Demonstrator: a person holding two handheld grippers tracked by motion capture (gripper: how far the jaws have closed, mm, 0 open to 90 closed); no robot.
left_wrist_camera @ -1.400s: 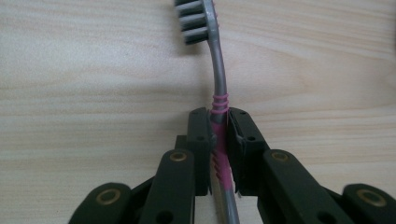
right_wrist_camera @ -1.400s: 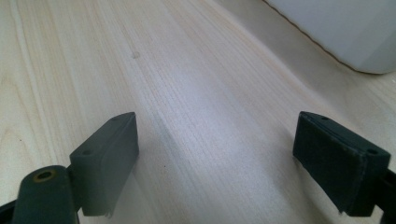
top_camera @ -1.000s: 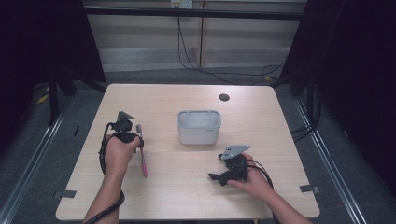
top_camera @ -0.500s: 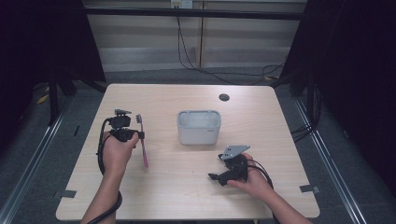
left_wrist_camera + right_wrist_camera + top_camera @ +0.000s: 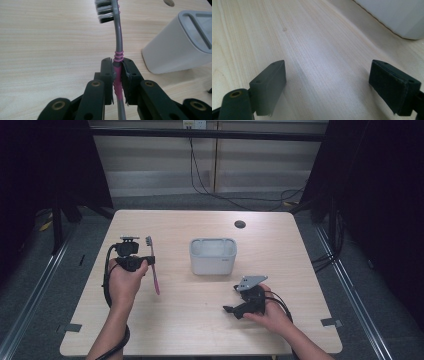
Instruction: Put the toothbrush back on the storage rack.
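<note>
Two fingers of the left gripper (image 5: 117,75) clench the toothbrush (image 5: 117,53) mid-handle, lifted left of the holder (image 5: 213,255). Likely next: tilt it upright and lower it squarely into a slot. Right gripper (image 5: 337,85) rests released on the tabletop (image 5: 200,320).

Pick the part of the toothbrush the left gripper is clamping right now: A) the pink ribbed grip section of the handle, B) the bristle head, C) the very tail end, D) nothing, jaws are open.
A: in the left gripper view, the left gripper has its jaws shut on the pink ribbed section of the toothbrush, with the bristle head well beyond the jaw tips.
</note>
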